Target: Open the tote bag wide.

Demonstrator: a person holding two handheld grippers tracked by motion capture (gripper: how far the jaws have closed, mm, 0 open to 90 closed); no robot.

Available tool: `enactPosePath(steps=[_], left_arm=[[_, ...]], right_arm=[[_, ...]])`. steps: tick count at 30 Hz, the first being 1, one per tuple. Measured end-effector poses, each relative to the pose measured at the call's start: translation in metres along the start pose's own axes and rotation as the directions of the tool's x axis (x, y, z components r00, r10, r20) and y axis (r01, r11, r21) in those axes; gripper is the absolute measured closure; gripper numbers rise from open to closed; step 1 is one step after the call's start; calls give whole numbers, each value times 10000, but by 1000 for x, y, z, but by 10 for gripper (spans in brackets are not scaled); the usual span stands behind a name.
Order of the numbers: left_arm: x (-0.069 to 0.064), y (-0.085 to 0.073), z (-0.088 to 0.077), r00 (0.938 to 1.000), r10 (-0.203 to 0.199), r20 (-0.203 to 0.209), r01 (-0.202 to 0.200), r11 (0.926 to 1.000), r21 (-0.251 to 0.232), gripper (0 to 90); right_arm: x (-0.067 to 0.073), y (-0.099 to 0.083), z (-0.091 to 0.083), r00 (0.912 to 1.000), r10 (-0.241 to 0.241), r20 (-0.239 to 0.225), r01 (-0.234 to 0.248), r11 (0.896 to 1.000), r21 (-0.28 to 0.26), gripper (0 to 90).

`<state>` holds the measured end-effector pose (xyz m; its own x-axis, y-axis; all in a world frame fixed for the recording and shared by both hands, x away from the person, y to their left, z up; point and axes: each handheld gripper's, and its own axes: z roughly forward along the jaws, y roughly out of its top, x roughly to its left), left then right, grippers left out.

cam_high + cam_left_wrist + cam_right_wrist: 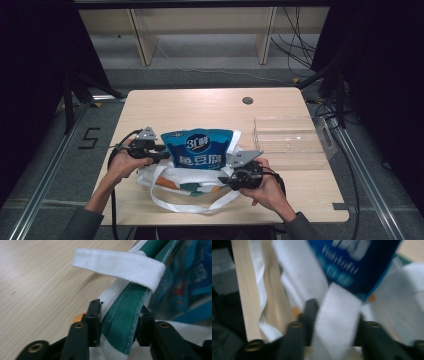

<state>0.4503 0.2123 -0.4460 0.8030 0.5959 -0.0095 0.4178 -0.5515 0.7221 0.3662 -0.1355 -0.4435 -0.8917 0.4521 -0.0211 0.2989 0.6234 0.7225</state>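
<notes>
Now our left gripper (117,322) clamps the bag (172,181) hem, our right (334,325) a strap; uneven pulling could tip the pouch (199,148) between them.

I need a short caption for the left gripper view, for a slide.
Left gripper fingers closed on the green-trimmed edge of a white tote bag, its white handle looping above.

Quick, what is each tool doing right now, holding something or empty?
Left tool: closed on the green bag edge.
Right tool: closed on a white strap.
</notes>
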Motion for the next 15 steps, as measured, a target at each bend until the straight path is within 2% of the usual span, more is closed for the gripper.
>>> enactPosePath(steps=[1,2,3,4,5,6,7,9,11,12,13,14,15], left_arm=[[3,1,2,9999,-29,-125,29,10000,-25,736],[7,3,6,9993,-237,-300,240,9997,82,782],[12,4,9,9987,-372,-345,377,9992,141,819],[17,5,12,9970,-620,-460,627,9979,154,841],[19,6,15,9952,-877,-438,886,9959,193,850],[24,8,19,9956,-849,-401,864,9956,361,853],[27,8,23,9941,-1007,-397,1022,9941,361,854],[37,6,34,9888,-1406,-505,1443,9864,793,855],[44,2,43,9827,-1754,-593,1802,9798,867,854],[48,0,48,9766,-2029,-712,2090,9736,915,854],[50,-1,50,9762,-2047,-713,2112,9722,1012,854],[51,-3,54,9721,-2223,-755,2295,9675,1063,854],[53,-6,59,9758,-2041,-788,2111,9729,946,854]], right_arm=[[3,-2,1,9999,-146,-37,147,9998,167,782],[4,-3,1,9990,-374,-249,380,9990,235,798],[7,-5,1,9992,-278,-302,292,9985,466,821],[8,-7,2,9973,-514,-518,544,9969,577,829],[12,-10,3,9963,-548,-657,598,9952,776,835],[12,-11,3,9952,-553,-808,627,9938,921,837],[14,-14,5,9949,-506,-874,590,9936,961,837],[15,-19,11,9939,-465,-998,577,9920,1125,838],[16,-24,17,9934,-430,-1061,579,9882,1416,840],[17,-27,23,9927,-384,-1146,559,9865,1537,841],[18,-31,29,9923,-385,-1176,590,9825,1764,842],[19,-33,34,9901,-405,-1343,657,9799,1884,843],[21,-34,39,9886,-539,-1406,815,9766,1988,844]])
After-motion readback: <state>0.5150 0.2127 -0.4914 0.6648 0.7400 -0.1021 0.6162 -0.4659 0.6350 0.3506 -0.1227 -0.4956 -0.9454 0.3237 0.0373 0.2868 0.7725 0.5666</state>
